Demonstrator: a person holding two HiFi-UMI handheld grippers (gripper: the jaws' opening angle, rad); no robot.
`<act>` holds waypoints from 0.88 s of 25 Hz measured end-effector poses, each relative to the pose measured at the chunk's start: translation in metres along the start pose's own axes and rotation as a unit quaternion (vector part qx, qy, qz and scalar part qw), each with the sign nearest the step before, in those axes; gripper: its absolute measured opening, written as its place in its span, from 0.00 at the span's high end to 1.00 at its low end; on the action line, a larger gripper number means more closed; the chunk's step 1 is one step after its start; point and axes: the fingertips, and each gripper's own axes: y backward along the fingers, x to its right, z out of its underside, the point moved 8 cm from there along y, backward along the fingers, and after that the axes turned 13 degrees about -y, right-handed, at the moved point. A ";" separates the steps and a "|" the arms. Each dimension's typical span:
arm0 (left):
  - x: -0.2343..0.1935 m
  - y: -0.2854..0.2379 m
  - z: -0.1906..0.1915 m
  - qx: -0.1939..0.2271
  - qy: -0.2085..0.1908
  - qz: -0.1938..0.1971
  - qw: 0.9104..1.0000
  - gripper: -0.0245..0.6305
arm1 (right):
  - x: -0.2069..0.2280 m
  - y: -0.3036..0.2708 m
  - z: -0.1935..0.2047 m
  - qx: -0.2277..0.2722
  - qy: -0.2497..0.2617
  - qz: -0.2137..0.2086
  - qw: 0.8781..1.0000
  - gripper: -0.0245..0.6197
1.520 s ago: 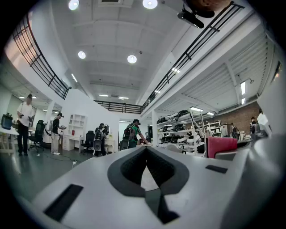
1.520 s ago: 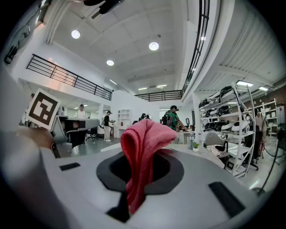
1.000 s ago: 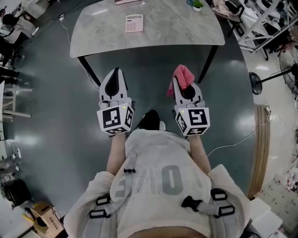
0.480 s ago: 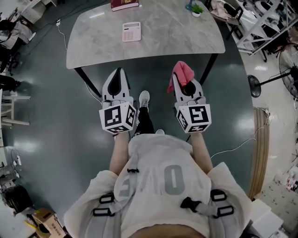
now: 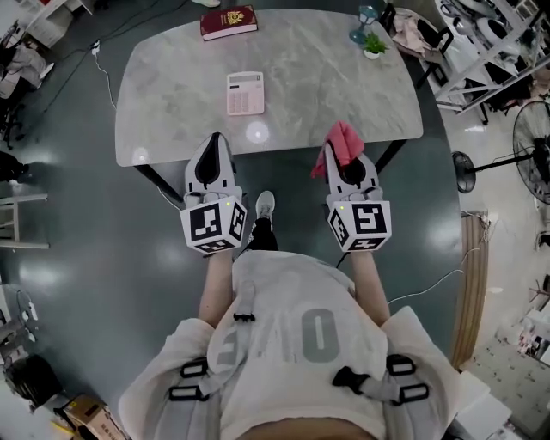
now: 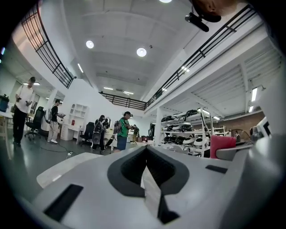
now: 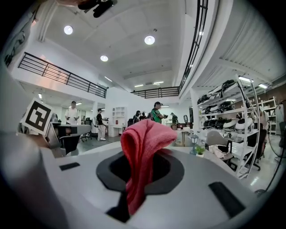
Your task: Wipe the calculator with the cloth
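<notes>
A pale pink calculator [image 5: 245,93] lies flat on the grey marble table [image 5: 172,129], left of its middle. My left gripper [image 5: 214,143] hangs at the table's near edge, below the calculator, shut with nothing between its jaws [image 6: 147,176]. My right gripper [image 5: 338,148] is level with it to the right, at the same edge, shut on a pink cloth [image 5: 340,143] that bunches up over its tips. In the right gripper view the cloth [image 7: 142,154] stands up out of the closed jaws.
A dark red book [image 5: 228,21] lies at the table's far edge. A small potted plant [image 5: 373,45] and a glass object [image 5: 362,24] stand at the far right corner. Black table legs [image 5: 388,156] run under the near edge. Shelving [image 5: 490,43] stands to the right.
The person has walked toward the table: both grippers, first over the floor short of it, now reach its near edge. The cloth stays in the right gripper.
</notes>
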 end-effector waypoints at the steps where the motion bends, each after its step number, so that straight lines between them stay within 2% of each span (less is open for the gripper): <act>1: -0.008 -0.015 0.001 -0.001 -0.002 0.001 1.000 0.93 | 0.001 -0.016 -0.003 -0.002 0.002 0.002 1.000 0.88; 12: -0.098 -0.152 0.010 -0.004 0.002 0.027 1.000 0.93 | 0.000 -0.174 -0.026 -0.018 -0.004 0.037 0.999 0.87; 16: -0.115 -0.179 0.014 0.005 0.009 0.037 0.999 0.93 | 0.001 -0.202 -0.028 -0.022 -0.004 0.044 0.999 0.87; 22: -0.111 -0.196 0.026 -0.012 0.013 0.032 0.999 0.93 | 0.014 -0.219 -0.034 -0.023 -0.001 0.054 0.998 0.87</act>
